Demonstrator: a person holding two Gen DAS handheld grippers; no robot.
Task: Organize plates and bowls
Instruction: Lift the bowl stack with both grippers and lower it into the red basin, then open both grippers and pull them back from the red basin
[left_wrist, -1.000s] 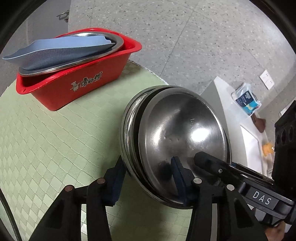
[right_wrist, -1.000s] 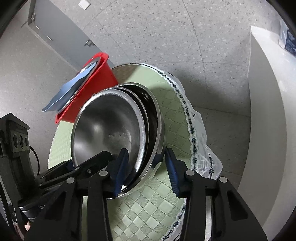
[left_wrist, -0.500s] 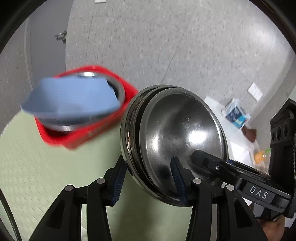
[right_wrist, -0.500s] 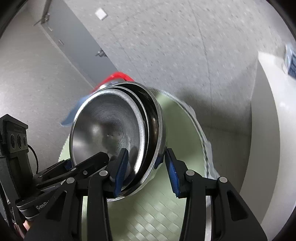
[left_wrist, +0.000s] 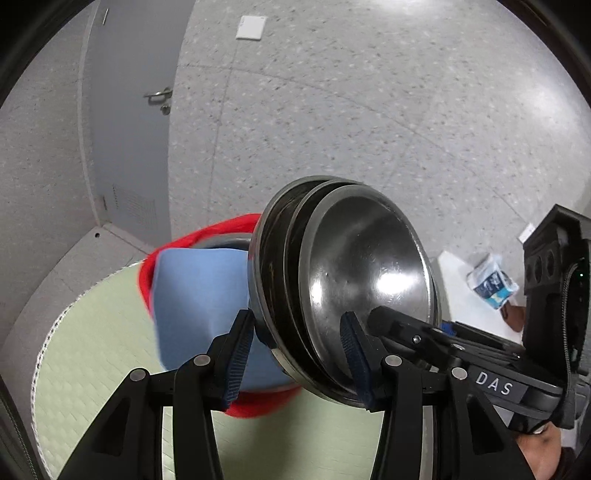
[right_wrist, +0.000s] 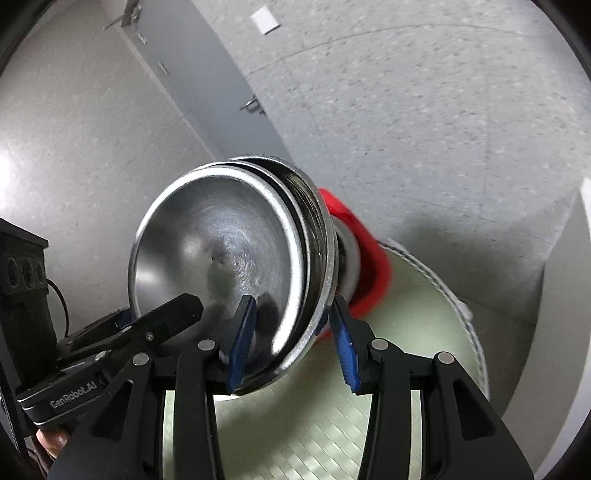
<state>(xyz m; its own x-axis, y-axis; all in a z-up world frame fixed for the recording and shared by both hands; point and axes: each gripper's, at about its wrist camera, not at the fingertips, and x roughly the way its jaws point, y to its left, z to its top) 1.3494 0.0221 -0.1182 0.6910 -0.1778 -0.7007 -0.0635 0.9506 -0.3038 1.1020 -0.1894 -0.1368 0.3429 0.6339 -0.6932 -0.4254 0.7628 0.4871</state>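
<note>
Left wrist view: left gripper (left_wrist: 297, 347) fingers clamped on nested steel bowls (left_wrist: 347, 280), held on edge above table (left_wrist: 92, 332); right gripper (right_wrist: 291, 332) fingers pinch same stack; red bin (left_wrist: 258, 406) just beyond, likely drop target.

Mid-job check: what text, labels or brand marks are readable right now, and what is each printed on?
"DAS": white letters on the right gripper body, seen in the left wrist view.
"GenRobot.AI": on the left gripper body, seen in the right wrist view.
Blue and white packet on the white counter: print too small to read.
Red bin: blurred, no print legible.
Stacked steel bowls: no markings.
</note>
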